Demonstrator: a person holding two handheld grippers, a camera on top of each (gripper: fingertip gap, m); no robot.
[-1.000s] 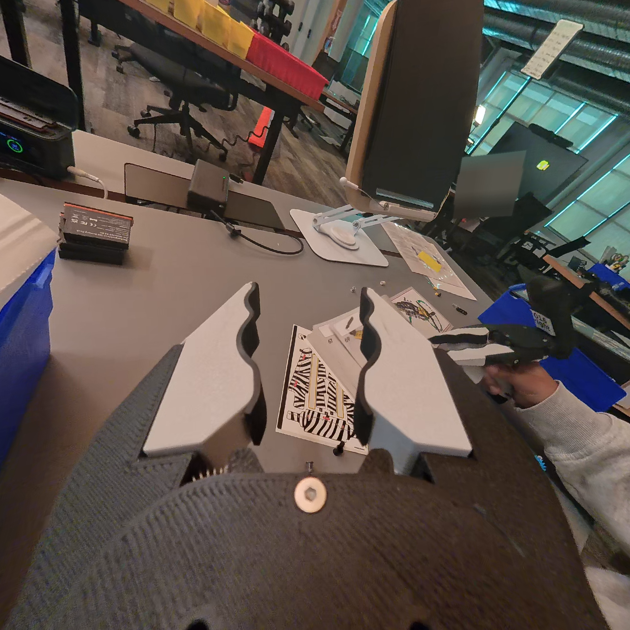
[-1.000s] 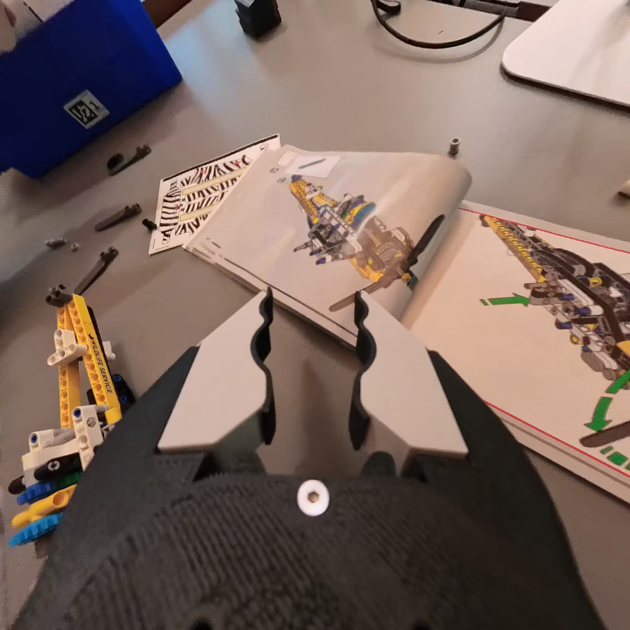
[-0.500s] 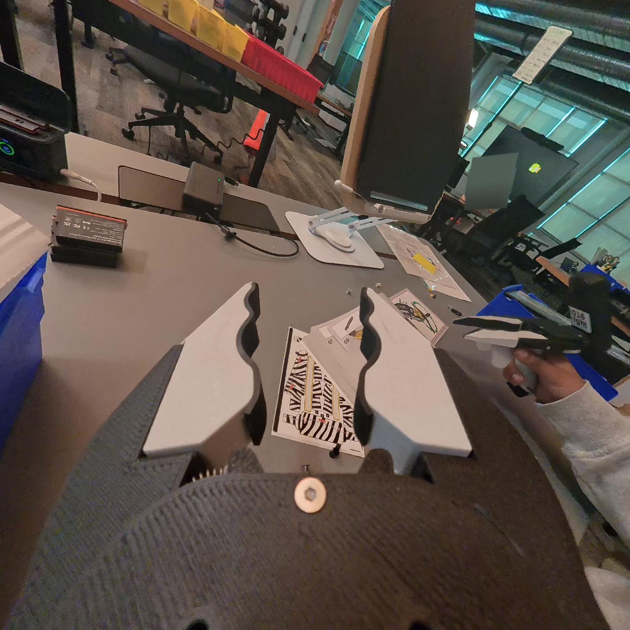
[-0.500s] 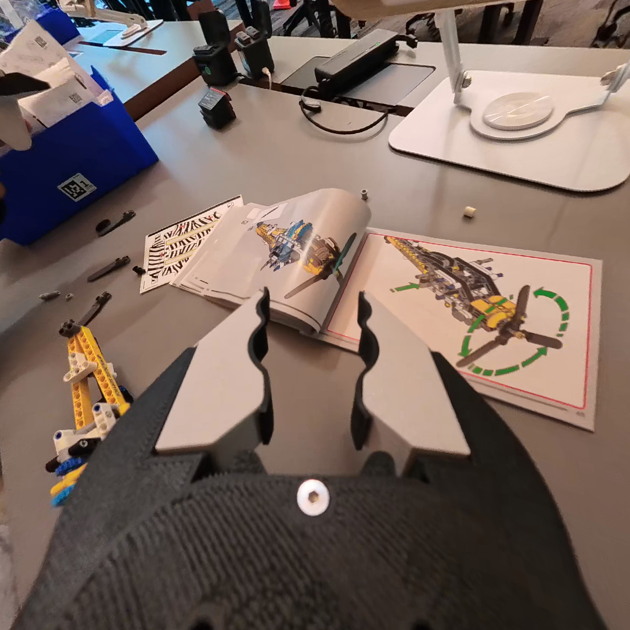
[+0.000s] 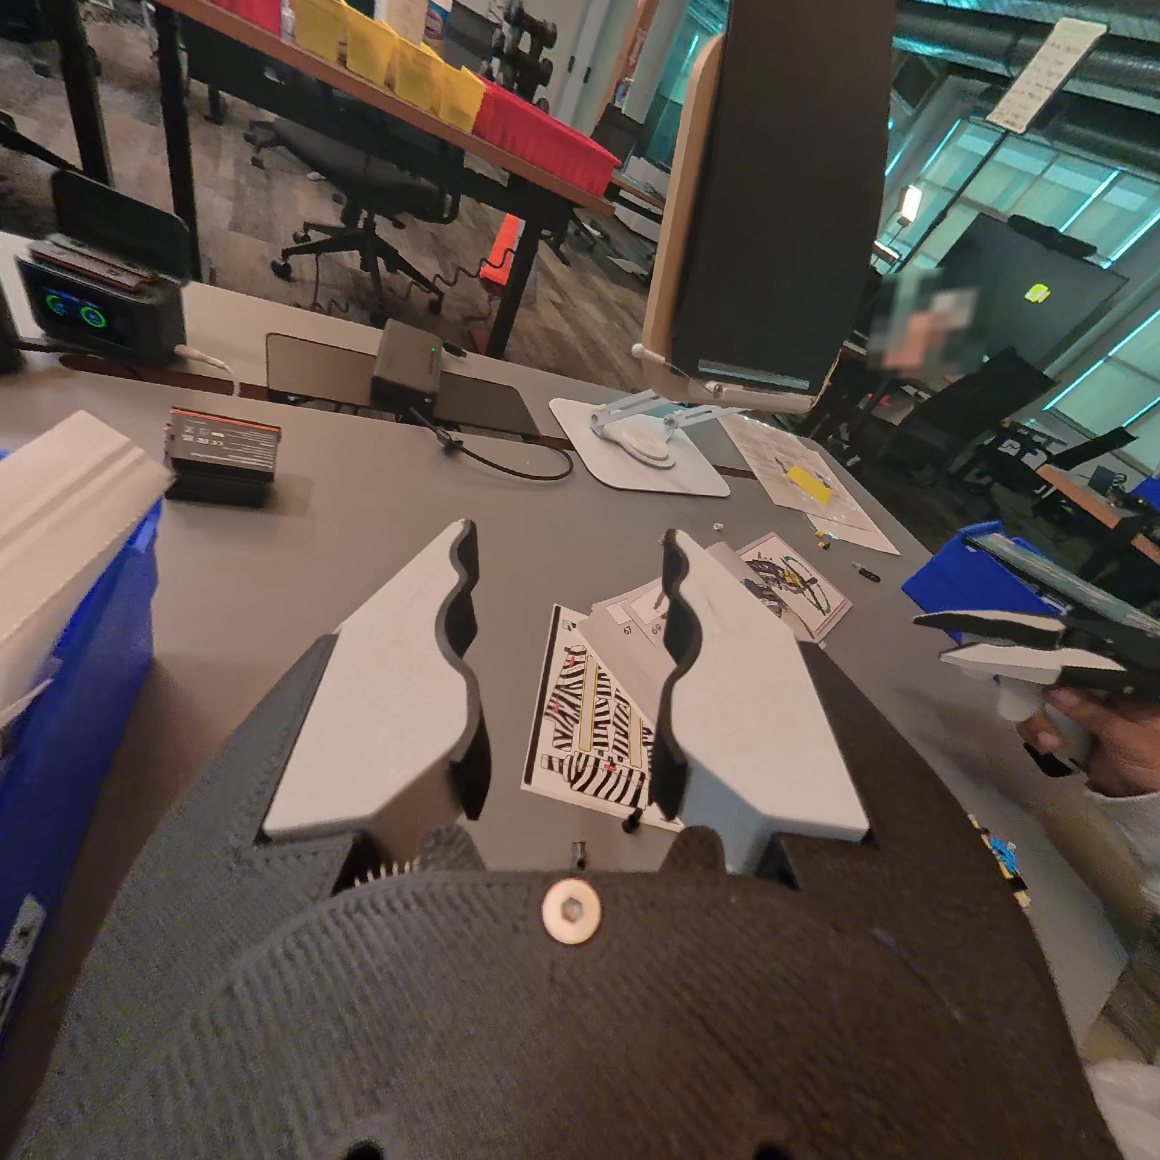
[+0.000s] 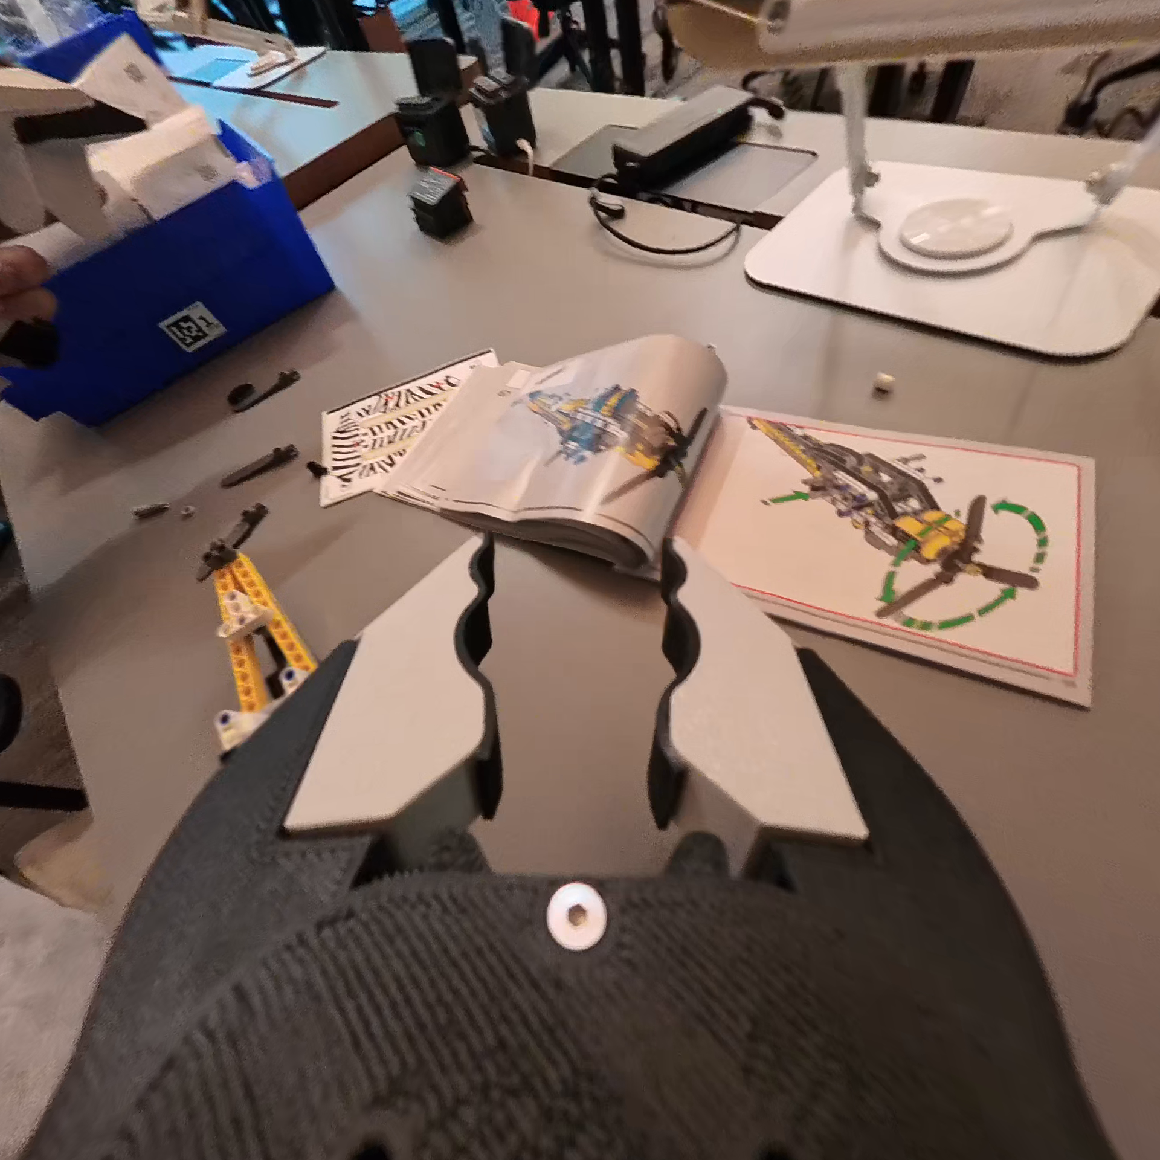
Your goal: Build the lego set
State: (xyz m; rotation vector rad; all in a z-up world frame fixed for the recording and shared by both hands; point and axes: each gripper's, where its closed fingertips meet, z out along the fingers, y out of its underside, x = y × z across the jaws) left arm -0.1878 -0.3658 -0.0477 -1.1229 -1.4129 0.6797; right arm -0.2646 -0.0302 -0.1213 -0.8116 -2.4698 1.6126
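Note:
The partly built yellow lego model (image 6: 257,634) lies on the grey table at the left of the right wrist view, half hidden behind my right gripper's body. The open instruction booklet (image 6: 722,496) and a zebra-striped sticker sheet (image 6: 383,433) lie ahead. Several loose black lego pieces (image 6: 258,466) are scattered left of the sheet. My right gripper (image 6: 571,552) is open and empty, held above the table before the booklet. My left gripper (image 5: 565,540) is open and empty above the sticker sheet (image 5: 590,715). The right gripper also shows at the right edge of the left wrist view (image 5: 941,637).
A blue bin (image 6: 182,301) with white packets stands at the left. A white stand base (image 6: 954,263) holds a tall panel at the back right. A black battery pack (image 5: 223,452), a charger and cable (image 5: 502,464) sit at the back. Another blue bin (image 5: 979,577) is at the right. My right fingertips sit around 35 centimeters from my left ones. The black battery pack (image 5: 223,452) is about 25 centimeters from my left fingertips and 50 centimeters from my right. My right wrist view (image 6: 426,190) looks at it from another angle.
My right gripper has risen and pulled back from the booklet, so more of the table shows. My left gripper has stayed open and shifted only slightly.

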